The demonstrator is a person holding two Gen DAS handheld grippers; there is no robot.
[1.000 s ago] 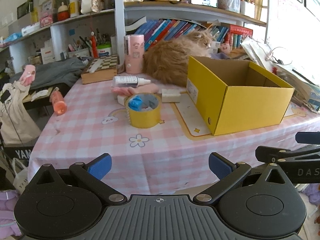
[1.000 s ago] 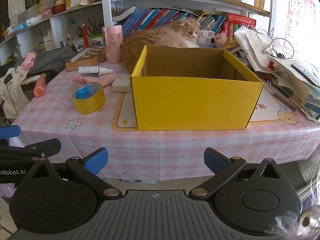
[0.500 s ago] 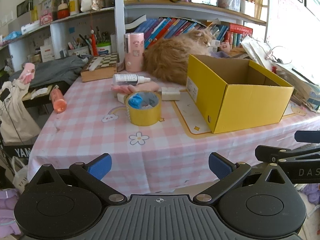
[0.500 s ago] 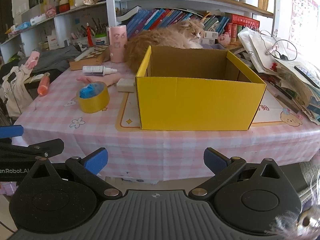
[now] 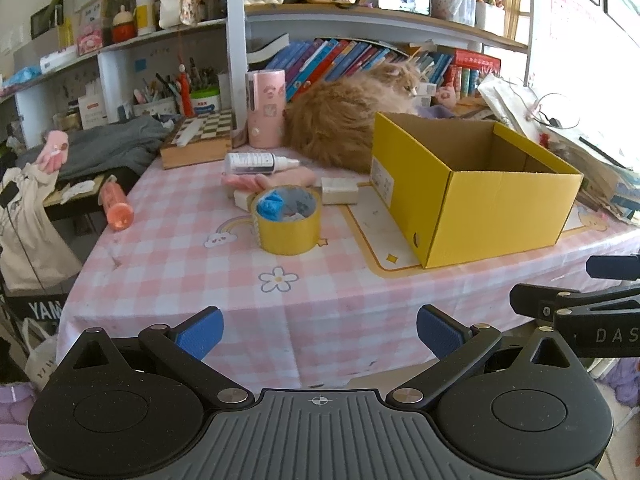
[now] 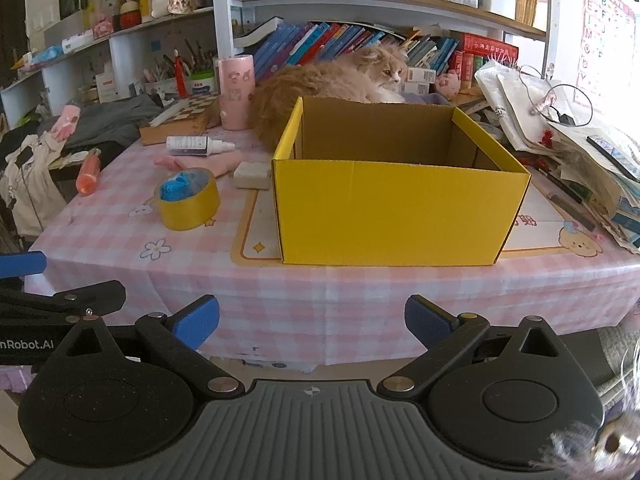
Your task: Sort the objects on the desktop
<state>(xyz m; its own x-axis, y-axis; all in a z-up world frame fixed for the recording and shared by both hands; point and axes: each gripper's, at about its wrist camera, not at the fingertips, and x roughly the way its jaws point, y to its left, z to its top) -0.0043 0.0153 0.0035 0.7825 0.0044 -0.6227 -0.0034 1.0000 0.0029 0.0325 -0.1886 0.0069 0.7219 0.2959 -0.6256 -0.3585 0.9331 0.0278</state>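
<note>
An open yellow cardboard box [image 5: 496, 204] [image 6: 396, 212] stands on the pink checked tablecloth [image 5: 192, 264] [image 6: 360, 300]. To its left sit a yellow tape roll [image 5: 287, 229] [image 6: 188, 205] with a blue wad inside, a white eraser block [image 5: 339, 191] [image 6: 252, 175], a white bottle [image 5: 256, 162] [image 6: 192, 145] lying on its side, a pink soft item [image 5: 276, 179] and an orange tube [image 5: 117, 208] [image 6: 89, 172]. My left gripper [image 5: 320, 330] hangs open before the table's front edge, empty. My right gripper [image 6: 312, 318] is open too, facing the box.
An orange cat [image 5: 344, 128] [image 6: 332, 84] lies behind the box. A pink cup [image 5: 265, 108] and a chessboard box [image 5: 200, 136] stand at the back by the shelves. Papers and cables [image 6: 568, 136] pile up at the right. A chair with clothes [image 5: 36, 208] stands left.
Both grippers have drifted slightly closer to the table and a little higher. Their fingers stay open. Nothing on the table has moved.
</note>
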